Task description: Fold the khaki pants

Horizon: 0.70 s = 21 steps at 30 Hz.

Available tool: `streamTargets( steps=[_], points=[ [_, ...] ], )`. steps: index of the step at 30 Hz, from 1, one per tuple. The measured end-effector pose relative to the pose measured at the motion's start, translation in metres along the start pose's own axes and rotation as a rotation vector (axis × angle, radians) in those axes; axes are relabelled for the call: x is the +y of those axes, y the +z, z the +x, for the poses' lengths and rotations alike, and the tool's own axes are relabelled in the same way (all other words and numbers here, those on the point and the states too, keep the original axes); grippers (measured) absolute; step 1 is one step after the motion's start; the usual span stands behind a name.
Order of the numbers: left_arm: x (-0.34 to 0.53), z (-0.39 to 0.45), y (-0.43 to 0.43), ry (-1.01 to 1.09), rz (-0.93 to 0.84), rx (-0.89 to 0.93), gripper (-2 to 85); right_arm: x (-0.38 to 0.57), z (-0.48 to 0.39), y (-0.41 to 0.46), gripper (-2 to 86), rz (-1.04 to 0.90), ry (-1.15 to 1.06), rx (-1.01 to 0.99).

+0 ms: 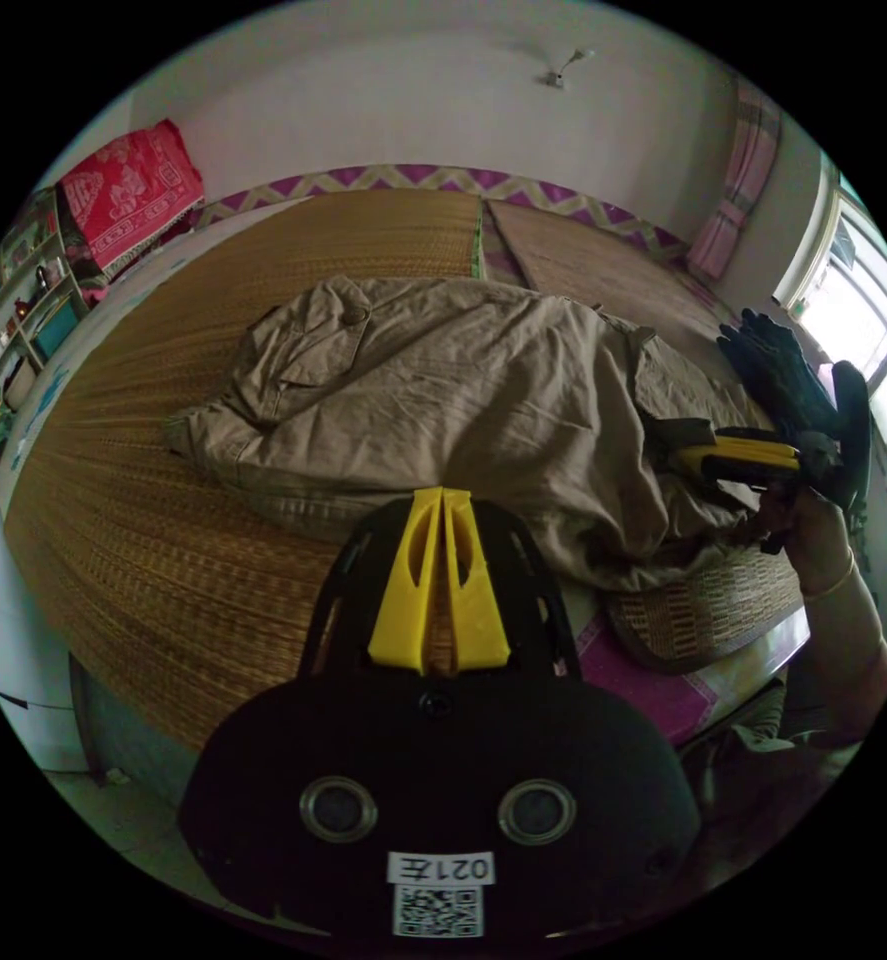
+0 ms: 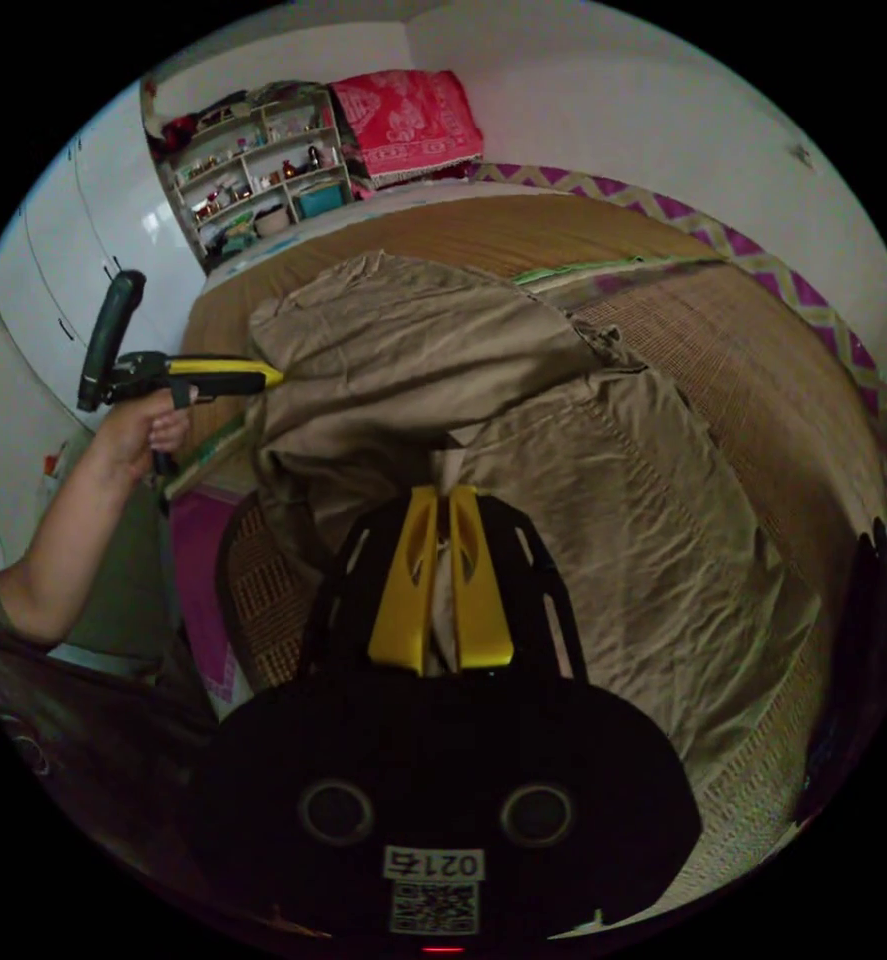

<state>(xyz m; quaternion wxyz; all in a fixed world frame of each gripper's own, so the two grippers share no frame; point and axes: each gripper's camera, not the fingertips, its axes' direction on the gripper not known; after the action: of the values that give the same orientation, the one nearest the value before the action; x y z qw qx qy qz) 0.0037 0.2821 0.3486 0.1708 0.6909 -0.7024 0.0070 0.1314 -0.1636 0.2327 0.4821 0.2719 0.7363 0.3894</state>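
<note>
Khaki pants (image 2: 523,400) between right jaws (pinched)

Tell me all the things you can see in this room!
khaki pants: one, tan, crumpled on the mat
woven mat: one, golden brown, covering the bed
patterned cloth: one, red, by the wall
shelf unit: one, pale, holding small items
window: one, bright, at the side
left gripper: yellow jaws closed at the pants edge
right gripper: yellow jaws pinching pants fabric
person's hand: one, holding the left gripper
</note>
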Motion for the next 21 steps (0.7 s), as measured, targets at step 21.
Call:
streamTargets(
  steps=[21],
  points=[
    [-0.005,-0.033,0.009,-0.071,-0.002,0.131,-1.0,0.29,0.255,-0.289,-0.1,0.693,0.651,-0.153]
  ],
)
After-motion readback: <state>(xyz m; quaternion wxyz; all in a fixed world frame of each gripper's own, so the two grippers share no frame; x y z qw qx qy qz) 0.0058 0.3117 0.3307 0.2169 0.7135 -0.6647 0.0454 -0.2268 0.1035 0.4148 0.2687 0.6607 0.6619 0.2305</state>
